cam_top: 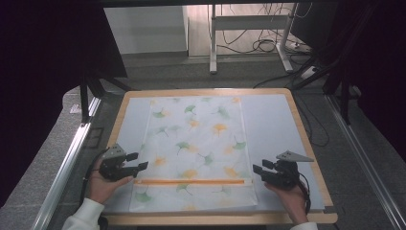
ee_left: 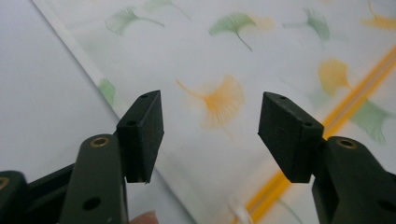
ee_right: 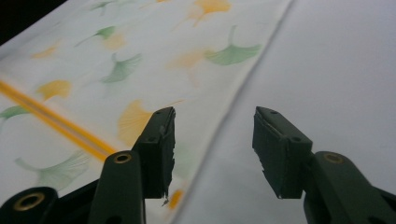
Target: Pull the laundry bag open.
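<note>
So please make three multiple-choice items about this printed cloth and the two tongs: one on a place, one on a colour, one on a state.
1. Where does the orange stripe run on the cloth?
A near the person's edge
B along the far edge
C down the middle

2. Which colours are the printed leaves?
A blue and red
B green and orange
C black and pink

3. How are the left tongs and right tongs?
A both open, holding nothing
B both clamped on cloth
C one shut

Key: 1 A, stripe lies between the hands; 2 B, visible print; 3 A, gaps between pads.

No writing, label, brand, number or sign can be read anywhere in these views.
</note>
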### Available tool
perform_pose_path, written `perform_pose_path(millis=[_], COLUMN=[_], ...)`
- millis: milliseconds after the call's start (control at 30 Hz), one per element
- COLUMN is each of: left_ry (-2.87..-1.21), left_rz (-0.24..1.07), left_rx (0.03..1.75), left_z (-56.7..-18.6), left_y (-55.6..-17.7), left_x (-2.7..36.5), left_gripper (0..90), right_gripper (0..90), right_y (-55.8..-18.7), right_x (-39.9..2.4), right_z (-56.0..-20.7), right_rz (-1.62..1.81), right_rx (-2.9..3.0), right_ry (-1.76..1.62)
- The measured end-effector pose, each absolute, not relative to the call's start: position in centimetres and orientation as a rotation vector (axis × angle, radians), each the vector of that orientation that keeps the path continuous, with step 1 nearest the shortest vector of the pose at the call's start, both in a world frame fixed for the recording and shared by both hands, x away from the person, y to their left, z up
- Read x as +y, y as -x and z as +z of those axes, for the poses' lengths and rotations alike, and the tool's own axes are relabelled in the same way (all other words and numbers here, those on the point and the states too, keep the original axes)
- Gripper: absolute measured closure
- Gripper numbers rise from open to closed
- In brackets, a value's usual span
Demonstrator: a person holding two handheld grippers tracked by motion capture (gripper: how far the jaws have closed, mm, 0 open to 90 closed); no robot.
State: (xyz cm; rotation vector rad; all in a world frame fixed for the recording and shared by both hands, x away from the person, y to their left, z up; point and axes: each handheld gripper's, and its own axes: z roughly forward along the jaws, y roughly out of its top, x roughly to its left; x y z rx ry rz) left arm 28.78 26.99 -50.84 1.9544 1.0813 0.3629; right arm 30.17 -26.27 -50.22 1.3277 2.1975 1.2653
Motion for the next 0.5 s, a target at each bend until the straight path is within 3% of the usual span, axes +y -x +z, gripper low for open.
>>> perform_pose_path(millis=[500], left_ry=[-2.012], left_rz=[0.416], left_rx=[1.054], left_z=[-51.80], left_y=[-29.79], left_x=[26.25], left_gripper=[29.5], right_gripper=[36.8], right_y=[-30.63], right_x=[-26.43], right_z=[-50.75], right_rz=[1.174], right_rx=[2.151], right_ry=[-1.369])
